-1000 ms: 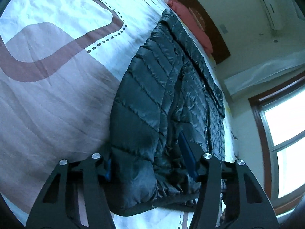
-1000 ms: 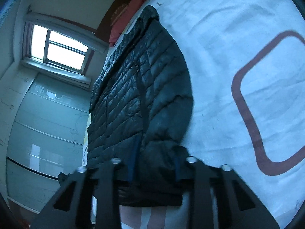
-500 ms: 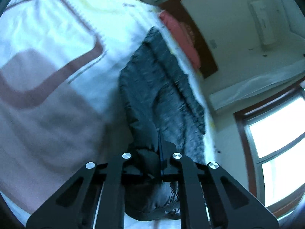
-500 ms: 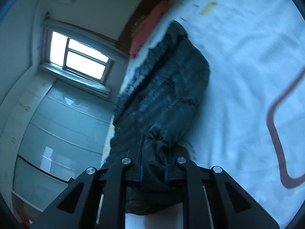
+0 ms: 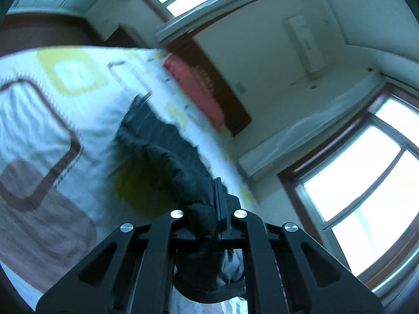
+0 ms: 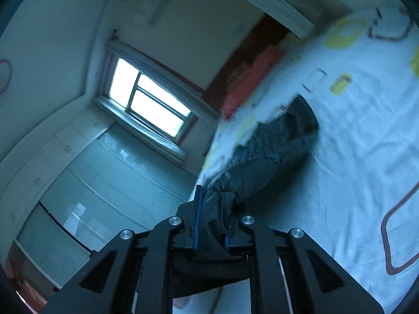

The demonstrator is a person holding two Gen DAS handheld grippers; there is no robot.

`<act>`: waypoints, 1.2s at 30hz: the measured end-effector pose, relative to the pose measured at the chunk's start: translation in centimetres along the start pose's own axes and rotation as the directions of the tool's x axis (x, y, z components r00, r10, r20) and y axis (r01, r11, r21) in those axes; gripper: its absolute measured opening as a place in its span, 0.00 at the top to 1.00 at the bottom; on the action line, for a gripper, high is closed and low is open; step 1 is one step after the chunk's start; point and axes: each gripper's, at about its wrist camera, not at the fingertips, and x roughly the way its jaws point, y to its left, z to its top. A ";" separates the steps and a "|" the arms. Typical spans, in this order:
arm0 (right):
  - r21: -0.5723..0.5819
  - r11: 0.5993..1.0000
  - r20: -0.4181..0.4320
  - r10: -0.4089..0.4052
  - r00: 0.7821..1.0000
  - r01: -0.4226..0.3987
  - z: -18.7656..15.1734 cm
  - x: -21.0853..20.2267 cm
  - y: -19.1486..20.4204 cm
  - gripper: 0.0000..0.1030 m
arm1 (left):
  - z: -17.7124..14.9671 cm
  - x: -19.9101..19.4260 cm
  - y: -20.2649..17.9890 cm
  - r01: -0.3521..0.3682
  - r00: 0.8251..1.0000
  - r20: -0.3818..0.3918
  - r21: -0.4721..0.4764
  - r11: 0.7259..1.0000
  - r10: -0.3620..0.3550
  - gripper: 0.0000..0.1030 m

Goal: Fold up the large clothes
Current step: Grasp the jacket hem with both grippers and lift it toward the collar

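Note:
A dark quilted puffer jacket (image 5: pixel 162 141) stretches from the bed up into my left gripper (image 5: pixel 207 209), which is shut on a bunch of its hem. In the right wrist view the same jacket (image 6: pixel 275 151) hangs in a long fold from my right gripper (image 6: pixel 212 217), also shut on the hem. Both grippers are raised above the bed and point nearly level. The jacket's far end, by the collar, still lies on the bedsheet (image 5: pixel 39 120). The hem band sags below the jaws in both views.
The bedsheet (image 6: pixel 366 157) is white with brown and yellow-green shapes. A red pillow (image 5: pixel 193 89) lies against a dark headboard (image 5: pixel 225 96). Windows (image 5: pixel 366 183) and a wall air conditioner (image 5: pixel 303 41) are in the background. A glass-fronted wardrobe (image 6: pixel 91 188) stands beside the bed.
Both grippers closed on the jacket's hem and rose, lifting the near end off the bed. The views tilted upward, so walls and windows now fill much of each frame.

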 end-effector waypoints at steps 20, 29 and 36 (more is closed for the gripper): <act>-0.036 0.998 -0.008 0.044 0.999 -0.045 5.6 7.4 1.0 0.88 | 6.8 6.9 -0.1 -0.053 0.999 0.015 0.033 0.998 0.052 0.93; 0.055 0.995 -0.074 -0.083 0.994 0.087 10.6 20.5 -6.0 0.88 | 11.3 22.1 4.3 -0.224 0.974 -0.014 0.082 0.971 0.226 0.93; 0.118 0.962 -0.178 -0.223 0.958 0.246 10.8 28.4 -13.9 0.88 | 11.0 31.6 11.0 -0.379 0.917 -0.082 0.125 0.917 0.390 0.93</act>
